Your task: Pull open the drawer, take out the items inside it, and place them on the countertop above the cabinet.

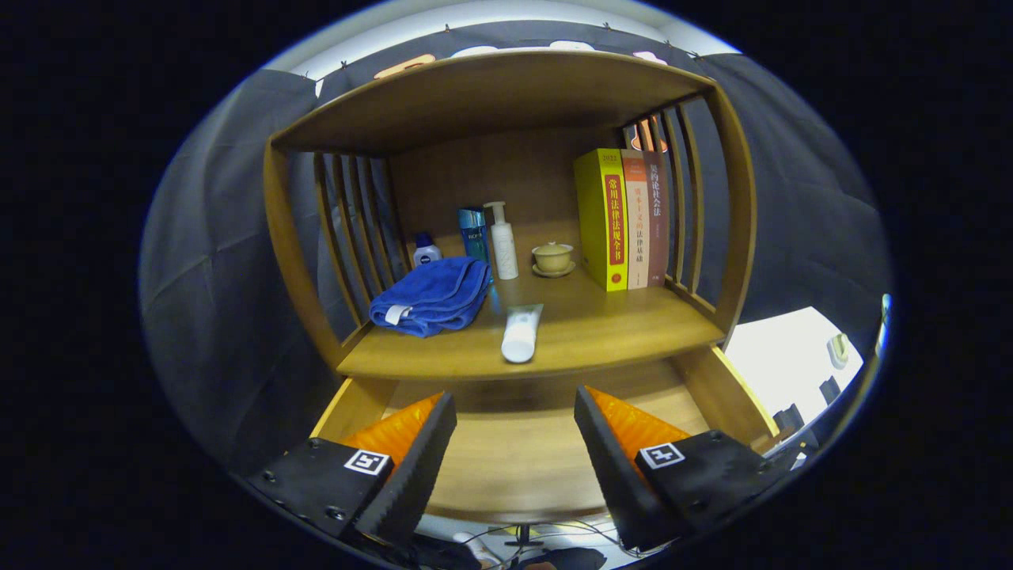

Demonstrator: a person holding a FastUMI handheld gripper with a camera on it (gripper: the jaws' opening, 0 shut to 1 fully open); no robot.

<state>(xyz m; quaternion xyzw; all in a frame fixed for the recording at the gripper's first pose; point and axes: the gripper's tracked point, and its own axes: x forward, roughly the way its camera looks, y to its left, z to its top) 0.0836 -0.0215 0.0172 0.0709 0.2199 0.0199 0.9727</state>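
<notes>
I hold the gripper (pixel 514 451) released, fingers wide apart over the pulled-open wooden drawer (pixel 514 443), whose visible floor looks bare. The white plastic tube (pixel 522 332) lies on the table directly above the drawer, long axis pointing toward me, beside the folded blue towel (pixel 431 297).

- Your tool (pixel 514 443) is spread wide, its two fingers well apart with nothing between them.
- The left finger (pixel 415 459) and the right finger (pixel 605 455) angle outward from each other, their ridged inner faces turned toward the gap.
- Both fingers press on nothing and touch nothing.
- You hold the tool about level, pointing straight ahead.
</notes>
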